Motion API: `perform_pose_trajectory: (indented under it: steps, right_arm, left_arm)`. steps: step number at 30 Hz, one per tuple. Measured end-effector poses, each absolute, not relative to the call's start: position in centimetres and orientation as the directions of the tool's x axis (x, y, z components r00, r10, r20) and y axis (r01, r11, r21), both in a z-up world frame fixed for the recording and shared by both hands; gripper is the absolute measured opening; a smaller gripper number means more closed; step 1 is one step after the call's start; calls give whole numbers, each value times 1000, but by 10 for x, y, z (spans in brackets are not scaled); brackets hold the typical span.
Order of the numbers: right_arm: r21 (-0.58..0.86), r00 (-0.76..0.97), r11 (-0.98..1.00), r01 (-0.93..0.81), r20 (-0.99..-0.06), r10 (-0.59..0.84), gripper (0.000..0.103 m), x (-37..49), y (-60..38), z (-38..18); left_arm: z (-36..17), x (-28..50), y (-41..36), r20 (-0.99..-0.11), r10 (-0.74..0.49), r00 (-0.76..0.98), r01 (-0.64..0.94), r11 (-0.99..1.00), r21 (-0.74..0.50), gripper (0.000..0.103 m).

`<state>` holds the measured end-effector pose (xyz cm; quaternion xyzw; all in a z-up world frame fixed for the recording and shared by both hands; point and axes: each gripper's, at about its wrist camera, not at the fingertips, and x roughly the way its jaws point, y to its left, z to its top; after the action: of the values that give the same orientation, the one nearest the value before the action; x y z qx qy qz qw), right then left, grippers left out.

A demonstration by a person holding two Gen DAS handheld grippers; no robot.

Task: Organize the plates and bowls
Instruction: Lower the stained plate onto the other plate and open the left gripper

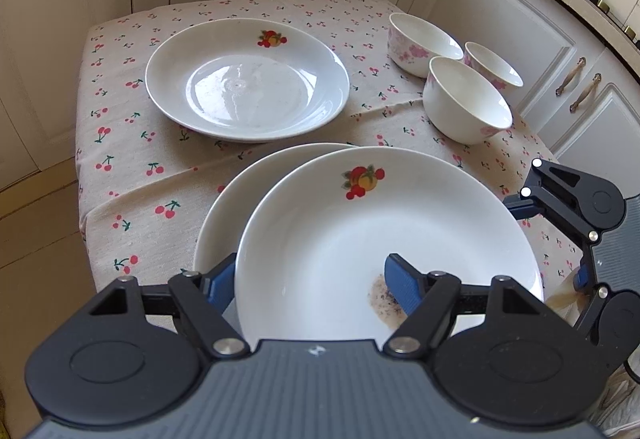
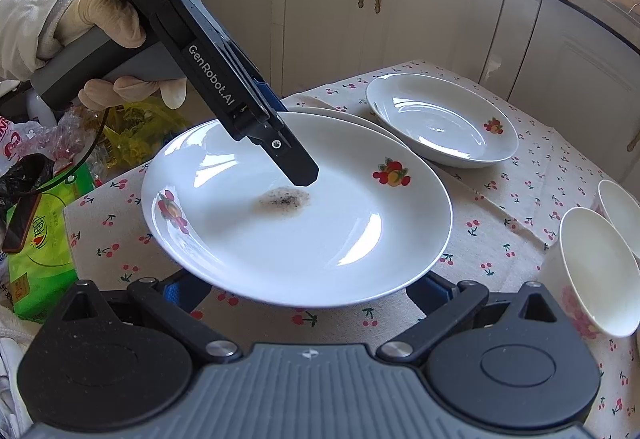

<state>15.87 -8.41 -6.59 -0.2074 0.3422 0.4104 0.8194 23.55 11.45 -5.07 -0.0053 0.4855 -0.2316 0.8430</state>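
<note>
Plates: 3 in view w/ fruit print. Stained plate (image 1: 380,239) is held up off the cloth, overlapping a second plate (image 1: 224,215) lying under/behind it; third plate (image 1: 248,83) sits alone toward far side of table (image 1: 120,159).
Stain: brown-black smear (image 2: 284,201) near middle of held plate, so it looks unwashed.
Left gripper (image 1: 316,283): fingers pinched on near rim of stained plate, one blue pad (image 1: 400,283) on top inside the dish, the other below the rim; narrow gap, plate thickness only.
Right gripper (image 2: 308,289): fingers spread wide, under the plate's opposite edge; can't tell if pads touch the underside. Holding nothing by a pinch.
Bowls: 3 w/ pink flowers, clustered on right side of table – near bowl (image 1: 468,99), back bowl (image 1: 424,43), third bowl (image 1: 494,65). All loose, side by side, none nested.
Done so far: prob. little; two plates overlap but not squarely stacked, third plate apart.
Left to do: set held plate squarely onto a stack, bring in lone plate, nest the 3 bowls.
Stage guess: early, mid-carry of a plate.
</note>
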Motion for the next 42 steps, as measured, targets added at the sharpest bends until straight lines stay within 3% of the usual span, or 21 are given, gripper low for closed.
perform_pose_trajectory:
  steps: [42]
  right_arm:
    - [-60,480,637,-768,-712,512,103,148,-87,-57]
  left_arm:
    - [-38,204,130,-831,-303,466,326,932,-157,82]
